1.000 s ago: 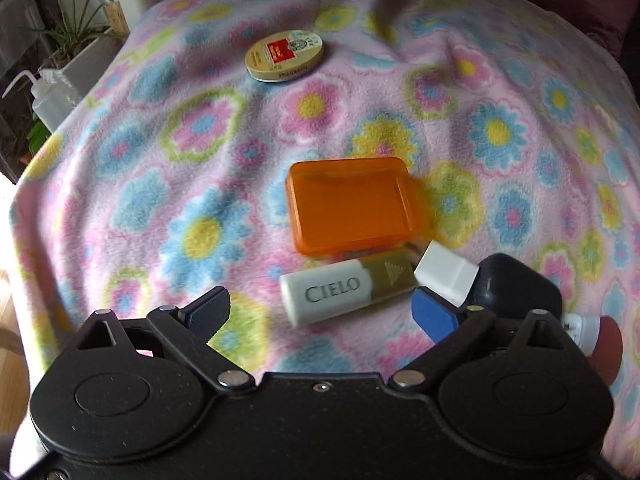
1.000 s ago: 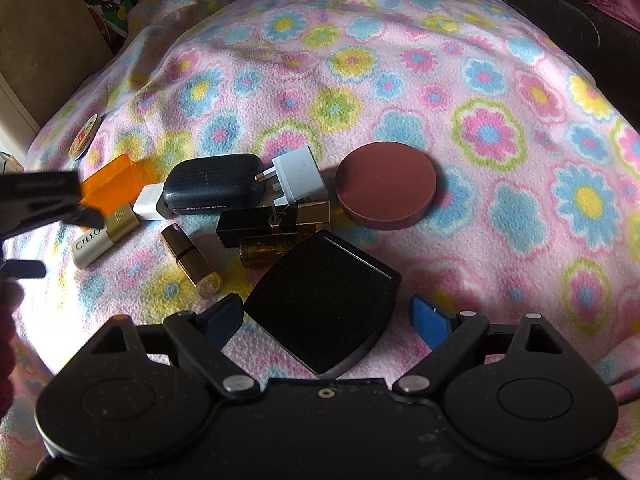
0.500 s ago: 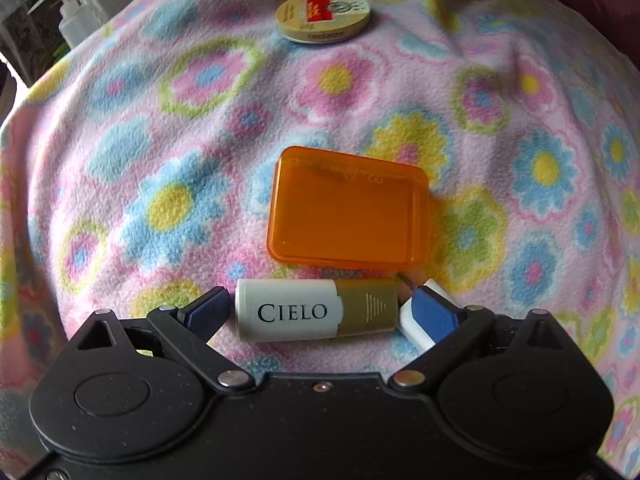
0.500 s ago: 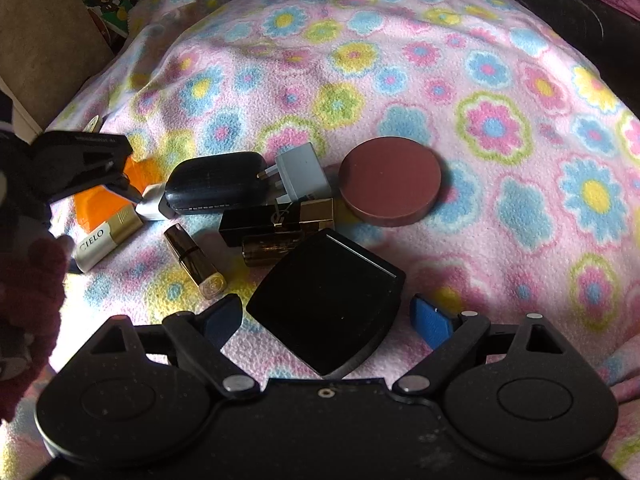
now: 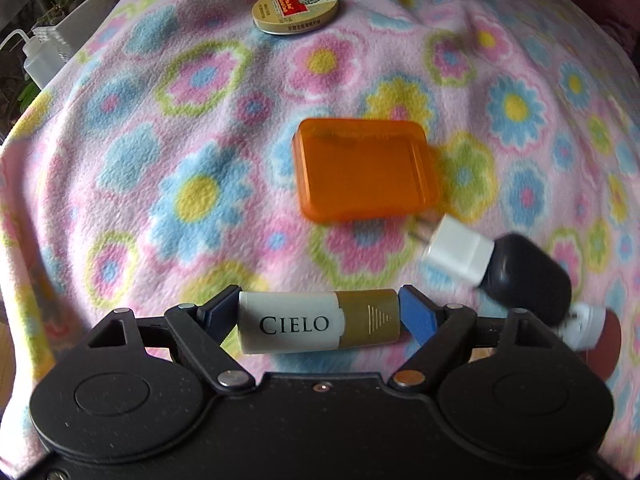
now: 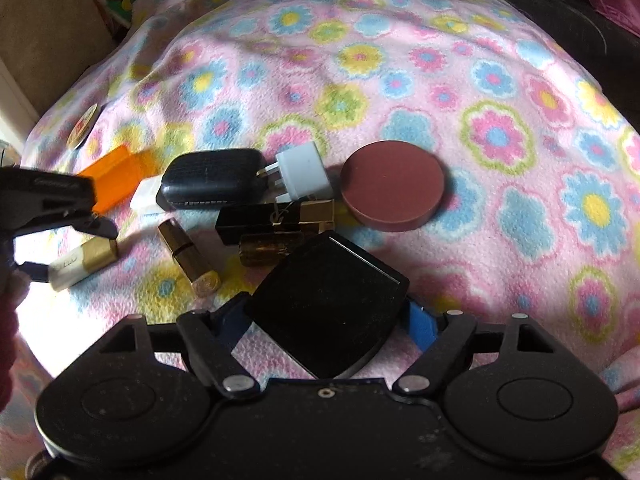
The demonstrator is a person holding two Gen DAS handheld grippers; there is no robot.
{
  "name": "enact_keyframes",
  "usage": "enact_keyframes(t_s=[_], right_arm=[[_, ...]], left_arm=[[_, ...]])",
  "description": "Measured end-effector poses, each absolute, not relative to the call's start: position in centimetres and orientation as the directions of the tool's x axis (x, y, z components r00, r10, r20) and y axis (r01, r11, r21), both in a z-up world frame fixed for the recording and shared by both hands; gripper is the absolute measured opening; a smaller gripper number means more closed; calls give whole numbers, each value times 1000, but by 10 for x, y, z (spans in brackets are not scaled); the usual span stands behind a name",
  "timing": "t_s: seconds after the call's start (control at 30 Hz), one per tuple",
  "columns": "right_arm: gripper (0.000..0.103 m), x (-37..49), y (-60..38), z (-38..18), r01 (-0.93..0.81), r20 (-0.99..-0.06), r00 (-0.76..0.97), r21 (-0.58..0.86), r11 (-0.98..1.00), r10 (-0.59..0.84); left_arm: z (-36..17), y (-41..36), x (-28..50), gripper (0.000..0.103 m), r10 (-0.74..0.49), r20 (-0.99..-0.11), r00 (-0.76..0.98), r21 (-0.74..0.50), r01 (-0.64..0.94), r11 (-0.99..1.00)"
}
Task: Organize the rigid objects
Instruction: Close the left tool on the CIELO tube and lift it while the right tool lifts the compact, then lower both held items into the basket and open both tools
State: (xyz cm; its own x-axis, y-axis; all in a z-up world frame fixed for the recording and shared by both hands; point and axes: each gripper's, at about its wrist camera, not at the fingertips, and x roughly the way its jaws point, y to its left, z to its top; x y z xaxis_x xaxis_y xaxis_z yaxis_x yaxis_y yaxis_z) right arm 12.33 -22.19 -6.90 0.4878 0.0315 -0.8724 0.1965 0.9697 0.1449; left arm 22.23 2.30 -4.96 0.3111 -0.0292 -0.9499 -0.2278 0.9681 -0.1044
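My left gripper (image 5: 320, 314) is shut end to end on the white and gold CIELO tube (image 5: 318, 322), which also shows in the right wrist view (image 6: 82, 264) between the left gripper's fingers (image 6: 102, 226). My right gripper (image 6: 326, 318) is shut on the black square compact (image 6: 326, 306), its pads touching two opposite corners. An orange plastic case (image 5: 364, 174), a white plug adapter (image 5: 458, 250) and a black pouch (image 5: 528, 278) lie on the flowered blanket (image 5: 160, 140) beyond the tube.
A round tin (image 5: 295, 9) lies far back. A gold lipstick (image 6: 188, 256), a black and gold lipstick box (image 6: 276, 216), an amber vial (image 6: 266, 250), a grey plug (image 6: 304, 174) and a brown round lid (image 6: 392, 184) lie near the compact. A planter and squeeze bottle (image 5: 38, 60) stand off the left edge.
My left gripper came down over the CIELO tube and closed on its ends. My right gripper closed on the black compact, which has stayed in place.
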Motion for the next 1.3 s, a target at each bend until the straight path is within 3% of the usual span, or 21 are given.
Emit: enact_keyframes(t_s=[0.4,0.77,0.93,1.1,1.3], right_arm=[[79,99,-222,-50,206,-850,528,137,969,8],[79,9,-196,-24,186,-862,504,164,969,50],[79,-23,-183,-14,170,-871,489,137,976,37],[79,-54,-180,-6,201,-885,463,158,967,48],[79,-68,-168,-9,174,-903,426,149,973,63]], left_arm=[[-17,23,152,80,-95,-944,317,-135,-107,985],[-11,24,74,80,-144,-939,313,-154,-7,988],[3,20,41,80,-120,-922,368,-107,56,993],[9,26,17,80,-198,-913,358,-182,78,980],[-9,26,11,80,-199,-930,309,-188,64,980]])
